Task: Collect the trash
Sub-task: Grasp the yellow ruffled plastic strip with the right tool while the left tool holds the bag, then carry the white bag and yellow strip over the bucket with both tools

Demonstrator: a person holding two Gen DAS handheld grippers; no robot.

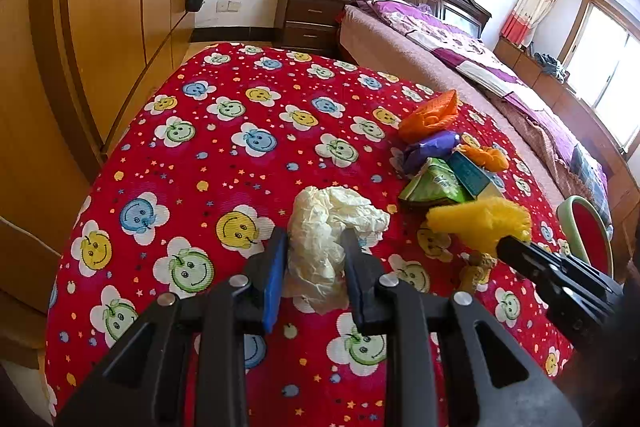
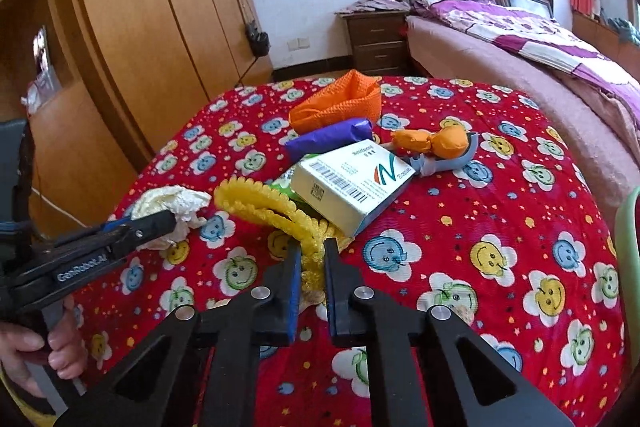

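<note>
On the red smiley-print tablecloth (image 1: 240, 155) lies a crumpled cream paper wad (image 1: 328, 239). My left gripper (image 1: 314, 247) is shut on it, the pads pressing both sides; it also shows in the right wrist view (image 2: 168, 223), the wad (image 2: 172, 201) at its tip. My right gripper (image 2: 313, 249) is shut on a yellow foam net (image 2: 260, 203), pinching its lower end. In the left wrist view the yellow foam net (image 1: 480, 223) sticks out of the right gripper (image 1: 506, 243). Behind lies a trash heap: orange net (image 2: 340, 103), purple wrapper (image 2: 328, 139), white carton (image 2: 352, 183), green packet (image 1: 436, 183), orange wrapper (image 2: 432, 141).
A grey plastic piece (image 2: 448, 161) lies under the orange wrapper. A hand (image 2: 36, 351) holds the left gripper's handle. A wooden wardrobe (image 1: 100, 27) stands left, a bed (image 1: 460, 43) and a nightstand (image 1: 308, 19) behind. A red-and-green chair back (image 1: 588, 235) is at the table's right edge.
</note>
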